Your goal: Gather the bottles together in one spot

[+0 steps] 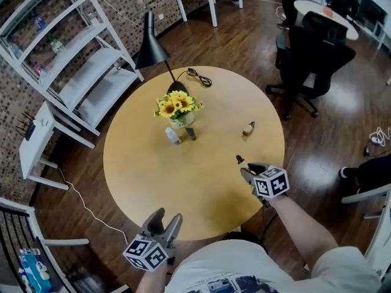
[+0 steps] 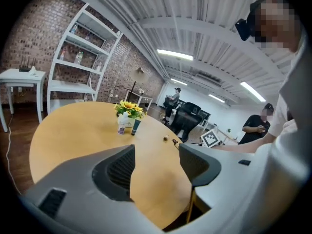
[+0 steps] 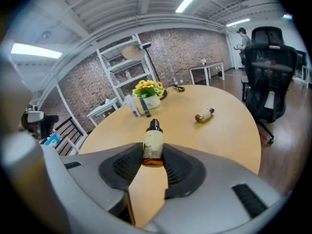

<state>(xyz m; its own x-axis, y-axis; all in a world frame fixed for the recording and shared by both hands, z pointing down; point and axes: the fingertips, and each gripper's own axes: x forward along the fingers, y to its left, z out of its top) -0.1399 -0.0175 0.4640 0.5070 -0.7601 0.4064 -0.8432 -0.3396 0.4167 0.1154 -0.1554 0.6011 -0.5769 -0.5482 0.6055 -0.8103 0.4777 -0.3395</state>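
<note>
Our left claw (image 1: 168,216) gapes empty near us; our right claw (image 1: 245,170) pinches an amber bottle (image 3: 153,146) (black-capped) above the surface (image 1: 183,179).

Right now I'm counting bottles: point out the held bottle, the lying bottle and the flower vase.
held bottle (image 3: 153,143), right gripper view, on its pale label
lying bottle (image 3: 204,115), right gripper view, middle of its body
flower vase (image 1: 182,121), head view, its side below the blooms

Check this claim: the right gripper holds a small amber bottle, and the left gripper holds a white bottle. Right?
No. The left gripper is empty, jaws apart, as the left gripper view shows. The right gripper does hold the amber bottle.
</note>
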